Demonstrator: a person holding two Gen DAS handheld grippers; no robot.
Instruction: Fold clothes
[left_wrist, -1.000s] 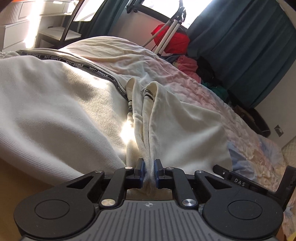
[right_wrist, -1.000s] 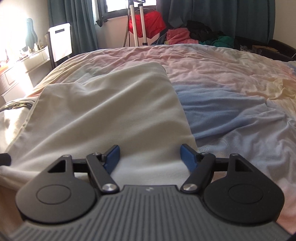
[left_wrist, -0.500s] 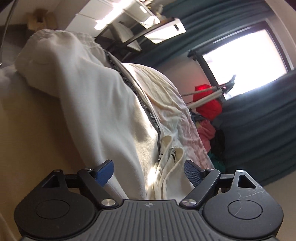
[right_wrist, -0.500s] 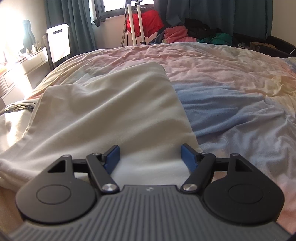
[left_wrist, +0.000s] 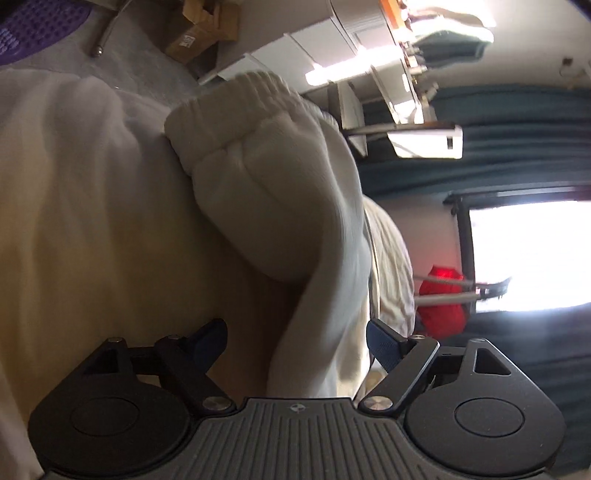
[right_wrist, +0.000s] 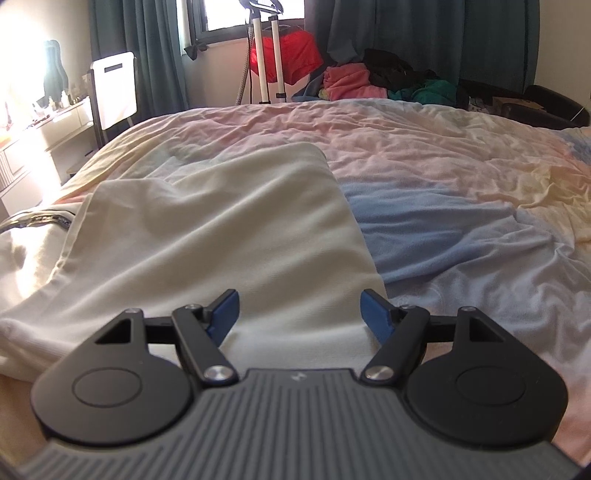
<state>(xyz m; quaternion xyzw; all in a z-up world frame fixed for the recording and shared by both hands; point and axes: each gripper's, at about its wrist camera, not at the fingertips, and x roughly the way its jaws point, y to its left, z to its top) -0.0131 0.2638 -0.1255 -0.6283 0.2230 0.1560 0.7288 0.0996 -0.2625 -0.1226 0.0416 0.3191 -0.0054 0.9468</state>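
— Two tools, and both have their blue fingers wide apart. Is either one holding anything?

— No. The left hand-held gripper (left_wrist: 295, 341) is tipped on its side. A fold of the cream sweatpants (left_wrist: 258, 206) hangs between its fingers, but they are not pinching it. The right hand-held gripper (right_wrist: 300, 310) sits low over the flat part of the sweatpants (right_wrist: 221, 236), fingers apart too.

— Where are the pants?

— Spread on the bed (right_wrist: 443, 166). The leg with the stretchy cuff (left_wrist: 225, 110) bunches up close to the left camera.

— What could go wrong?

— I think the loose leg could slide off the side of the bed, since nothing holds it. The left tool could also grab too thick a bunch, and then the fold would come out lumpy.

— What changed from a second ago?

— A second ago the left tool was level and squeezed shut on the cloth by the drawstrings. Half a second ago it had let go and started to tip. Now it is rolled over much more, and we see the cuff. The right tool has hardly moved.
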